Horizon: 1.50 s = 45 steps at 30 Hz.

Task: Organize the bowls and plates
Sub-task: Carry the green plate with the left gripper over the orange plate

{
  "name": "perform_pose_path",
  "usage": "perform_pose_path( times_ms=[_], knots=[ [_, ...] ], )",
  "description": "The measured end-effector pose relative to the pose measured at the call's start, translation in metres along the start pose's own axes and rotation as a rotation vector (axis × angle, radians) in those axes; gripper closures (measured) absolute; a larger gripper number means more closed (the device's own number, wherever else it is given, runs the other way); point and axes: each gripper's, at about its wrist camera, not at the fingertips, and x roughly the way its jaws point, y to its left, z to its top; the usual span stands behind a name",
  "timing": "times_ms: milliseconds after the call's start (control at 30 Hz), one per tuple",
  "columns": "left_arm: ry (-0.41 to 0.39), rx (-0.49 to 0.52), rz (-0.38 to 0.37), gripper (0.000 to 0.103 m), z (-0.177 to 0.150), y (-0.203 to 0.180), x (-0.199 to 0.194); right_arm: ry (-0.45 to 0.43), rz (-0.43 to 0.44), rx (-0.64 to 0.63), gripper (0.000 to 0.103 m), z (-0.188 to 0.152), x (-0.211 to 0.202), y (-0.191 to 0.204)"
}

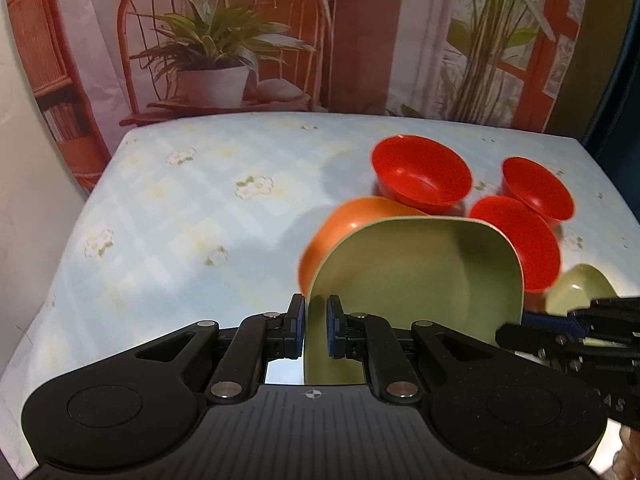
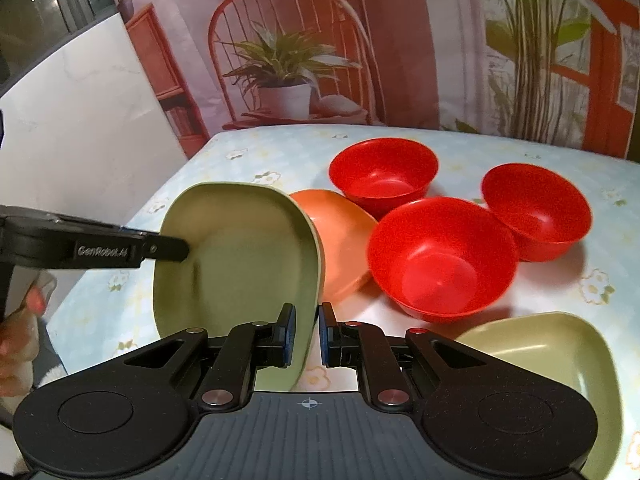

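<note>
On the tablecloth (image 2: 248, 148), pale blue check with flowers, three red bowls (image 2: 442, 258) sit close together at right, all empty, upright. Orange plate (image 2: 344, 240) lies just left of them, partly hidden behind the raised green plate (image 2: 236, 260). Second green plate (image 2: 548, 344) rests flat near the front right edge, empty. Printed backdrop (image 2: 296, 60) of chair and potted plants hangs behind the table. Raised green plate is tilted on edge above the cloth, nothing in it. Left gripper (image 1: 316, 330) is clamped on its near-left rim, pads pressing both faces. Right gripper (image 2: 307, 334) is pinched tight on the same plate's right rim. A hand (image 2: 20, 328) shows at the left edge, right wrist view.
</note>
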Motion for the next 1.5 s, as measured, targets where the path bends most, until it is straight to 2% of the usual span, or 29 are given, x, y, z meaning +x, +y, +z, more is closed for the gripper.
perform_pose_path(
  times_ms=[133, 333, 633, 1000, 1500],
  knots=[
    [-0.012, 0.019, 0.015, 0.092, 0.015, 0.003, 0.008, 0.008, 0.024, 0.047, 0.091, 0.003, 0.011, 0.0],
    [-0.01, 0.069, 0.016, 0.091, 0.039, 0.0, 0.027, 0.031, 0.071, 0.184, 0.091, 0.004, 0.027, -0.008],
    [-0.002, 0.131, -0.003, 0.091, 0.058, -0.009, 0.061, 0.032, 0.072, 0.326, 0.091, 0.004, 0.041, -0.026],
    [0.019, 0.147, -0.032, 0.091, 0.065, -0.011, 0.082, 0.029, 0.051, 0.355, 0.09, 0.009, 0.048, -0.033],
    [0.061, 0.132, -0.04, 0.091, 0.062, -0.006, 0.101, 0.039, -0.007, 0.279, 0.089, 0.016, 0.053, -0.026]
  ],
)
